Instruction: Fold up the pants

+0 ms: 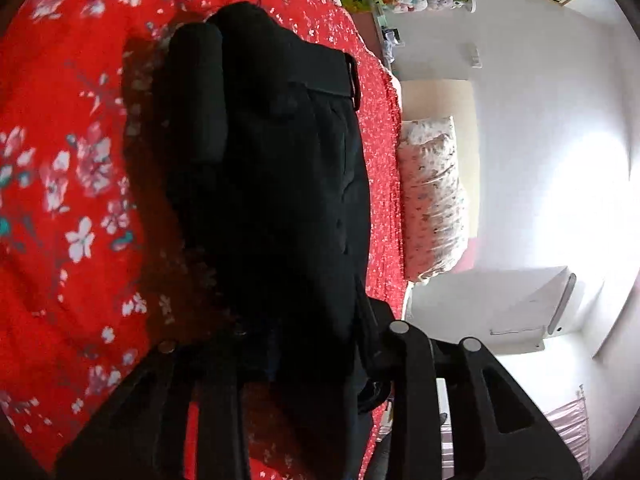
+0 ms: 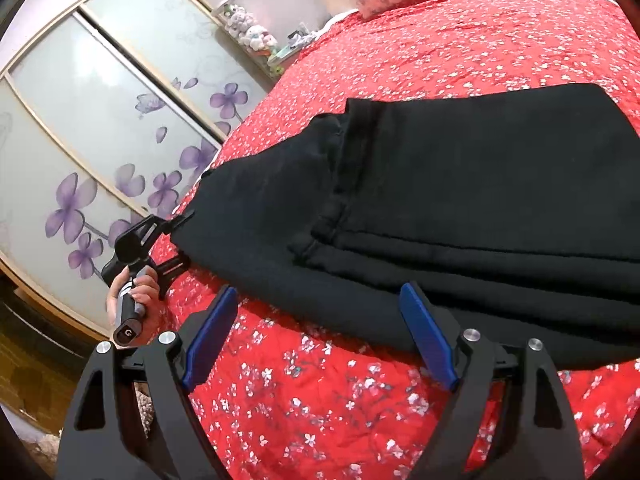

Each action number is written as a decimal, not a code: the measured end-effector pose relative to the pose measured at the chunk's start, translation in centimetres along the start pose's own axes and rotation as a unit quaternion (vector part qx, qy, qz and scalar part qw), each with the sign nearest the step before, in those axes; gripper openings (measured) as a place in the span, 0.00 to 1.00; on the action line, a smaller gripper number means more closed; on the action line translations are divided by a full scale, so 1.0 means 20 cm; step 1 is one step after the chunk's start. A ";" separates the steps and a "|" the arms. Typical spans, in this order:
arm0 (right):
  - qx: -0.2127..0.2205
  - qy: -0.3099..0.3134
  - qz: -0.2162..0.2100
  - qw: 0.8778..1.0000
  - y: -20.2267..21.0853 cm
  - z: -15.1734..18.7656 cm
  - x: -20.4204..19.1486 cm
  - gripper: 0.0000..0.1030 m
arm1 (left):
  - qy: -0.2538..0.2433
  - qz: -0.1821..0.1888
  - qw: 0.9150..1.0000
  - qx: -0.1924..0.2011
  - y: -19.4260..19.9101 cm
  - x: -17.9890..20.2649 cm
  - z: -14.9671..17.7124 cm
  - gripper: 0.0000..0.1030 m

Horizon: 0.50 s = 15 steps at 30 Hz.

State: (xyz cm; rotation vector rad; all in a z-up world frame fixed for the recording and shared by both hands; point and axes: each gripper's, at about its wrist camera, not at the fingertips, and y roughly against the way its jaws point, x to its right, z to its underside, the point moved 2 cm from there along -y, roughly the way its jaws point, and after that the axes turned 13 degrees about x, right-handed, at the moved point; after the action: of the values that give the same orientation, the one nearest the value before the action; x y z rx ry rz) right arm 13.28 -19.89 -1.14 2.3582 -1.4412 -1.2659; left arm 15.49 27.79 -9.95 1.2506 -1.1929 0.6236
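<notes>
Premises: a bedroom in a private home. Evidence: a bed covered by a red bedspread (image 2: pixel 460 52) printed with small white flowers; a pillow (image 1: pixel 434 196) in a pale floral case at its head, against a plain white wall (image 1: pixel 532 128). Sliding wardrobe doors (image 2: pixel 100 128) of frosted glass with purple flower decoration run along one side. Soft toys (image 2: pixel 252 28) sit on a shelf near the bed.

Right gripper (image 2: pixel 316 336) jaws wide apart, nothing between, pointing 12 o'clock. Left gripper (image 2: pixel 180 236) at 9 o'clock in the right view, clamped on cloth, hand (image 2: pixel 138 294) on its handle.
</notes>
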 end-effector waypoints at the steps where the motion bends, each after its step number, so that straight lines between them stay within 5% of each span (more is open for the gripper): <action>1: 0.003 -0.004 0.001 1.000 0.01 -0.01 0.01 0.82 | -0.001 -0.002 1.000 -0.001 -0.01 0.01 0.00 0.38; 5: 0.025 -0.033 -0.001 0.999 0.08 -0.04 0.06 0.82 | 0.050 -0.009 0.999 -0.013 -0.06 0.00 -0.04 0.51; 7: 0.035 -0.048 -0.007 0.998 0.11 -0.06 0.08 0.82 | 0.067 -0.025 0.997 -0.023 -0.07 0.00 -0.06 0.47; 8: 0.040 -0.056 -0.010 0.998 0.12 -0.08 0.09 0.82 | 0.058 -0.038 0.997 -0.027 -0.09 0.01 -0.06 0.34; 11: 0.052 -0.073 -0.022 0.996 0.16 -0.10 0.10 0.82 | -0.027 -0.088 0.995 -0.036 -0.10 0.09 -0.05 0.16; 15: 0.070 -0.074 -0.042 0.994 0.23 -0.14 0.08 0.82 | -0.138 -0.122 0.983 -0.021 -0.08 0.25 -0.01 0.13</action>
State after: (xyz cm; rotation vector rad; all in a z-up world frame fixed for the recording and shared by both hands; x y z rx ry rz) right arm 12.33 -24.59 1.94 2.4863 -1.5351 -1.4331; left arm 18.62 26.32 -6.03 1.4543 -1.2453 0.2476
